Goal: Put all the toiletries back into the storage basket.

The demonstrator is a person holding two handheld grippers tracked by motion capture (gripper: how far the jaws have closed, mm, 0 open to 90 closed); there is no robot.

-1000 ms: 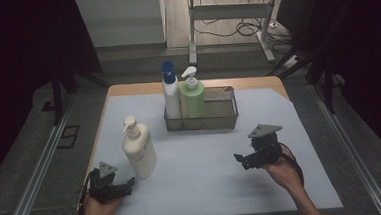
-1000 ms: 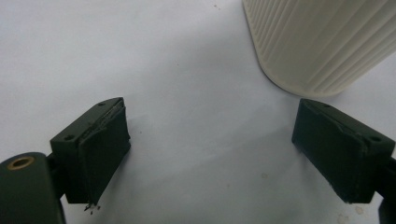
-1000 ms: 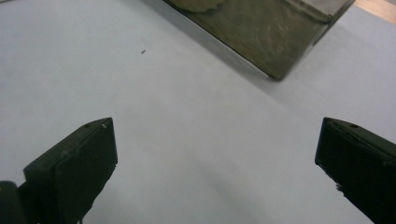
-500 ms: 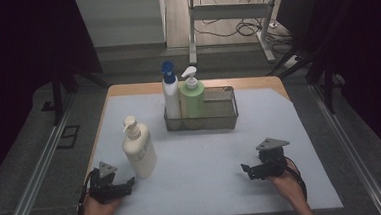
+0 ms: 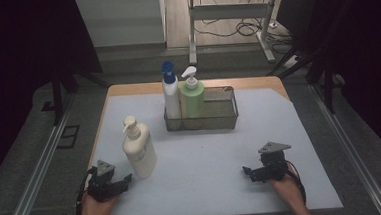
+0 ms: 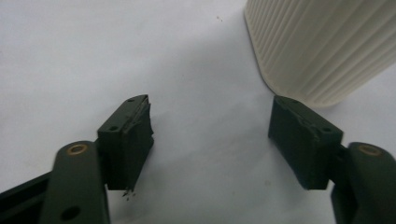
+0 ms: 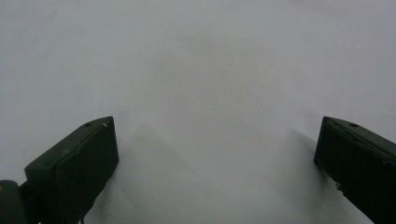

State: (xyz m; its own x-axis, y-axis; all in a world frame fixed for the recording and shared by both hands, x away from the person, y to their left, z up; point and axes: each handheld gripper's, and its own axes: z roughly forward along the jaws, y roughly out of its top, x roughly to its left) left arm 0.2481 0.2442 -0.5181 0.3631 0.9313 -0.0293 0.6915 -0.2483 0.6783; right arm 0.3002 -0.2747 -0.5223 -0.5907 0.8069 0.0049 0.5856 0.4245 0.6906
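From my seat the high view is dim and dark-edged, the table (image 5: 206,151) evenly lit; both gripper views look soft, with faint shadows beside the jaws

My left gripper (image 5: 125,180) is matte black with a grey three-cornered plate on top and a black cable looping off at 7 o'clock. Its arms carry brass-ringed screw holes, and the blocky pads (image 6: 128,135) look scuffed along their edges. My right gripper (image 5: 246,171) is built the same: grey plate, black body, cable curling at 4 o'clock.
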